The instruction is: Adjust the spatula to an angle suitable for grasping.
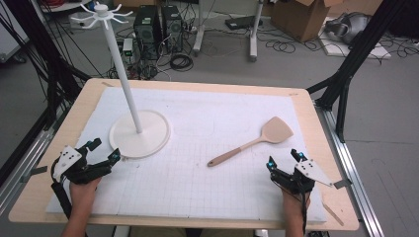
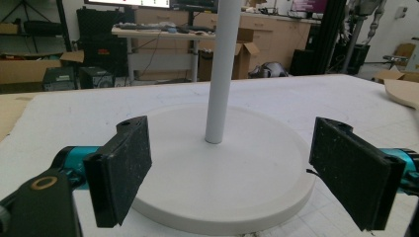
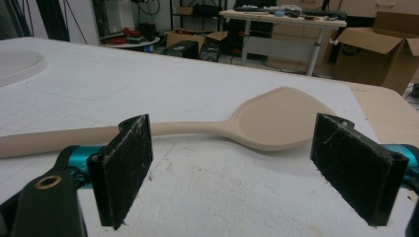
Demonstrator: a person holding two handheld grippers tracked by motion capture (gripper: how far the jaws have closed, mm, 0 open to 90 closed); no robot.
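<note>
Two grippers sit low in the high view, one in each of your hands, and both have their jaws spread wide with nothing between them. Your left gripper [image 1: 103, 150] is at the lower left of the frame, just beside the round base of the white stand [image 1: 140, 133], whose pole rises toward the upper left and ends in a ring of hooks. In the left gripper view that stand [image 2: 222, 163] fills the middle of the frame, its pole standing upright between the two black pads, which are apart from it. Your right gripper [image 1: 285, 159] is at the lower right, near the wooden spatula [image 1: 252, 144] but not touching it. That spatula lies flat on the white mat [image 1: 197, 182], right of centre, blade toward the upper right and handle toward the lower left. In the right gripper view the spatula [image 3: 276, 123] lies just beyond the open pads, blade at centre right, handle running off to the left edge.
</note>
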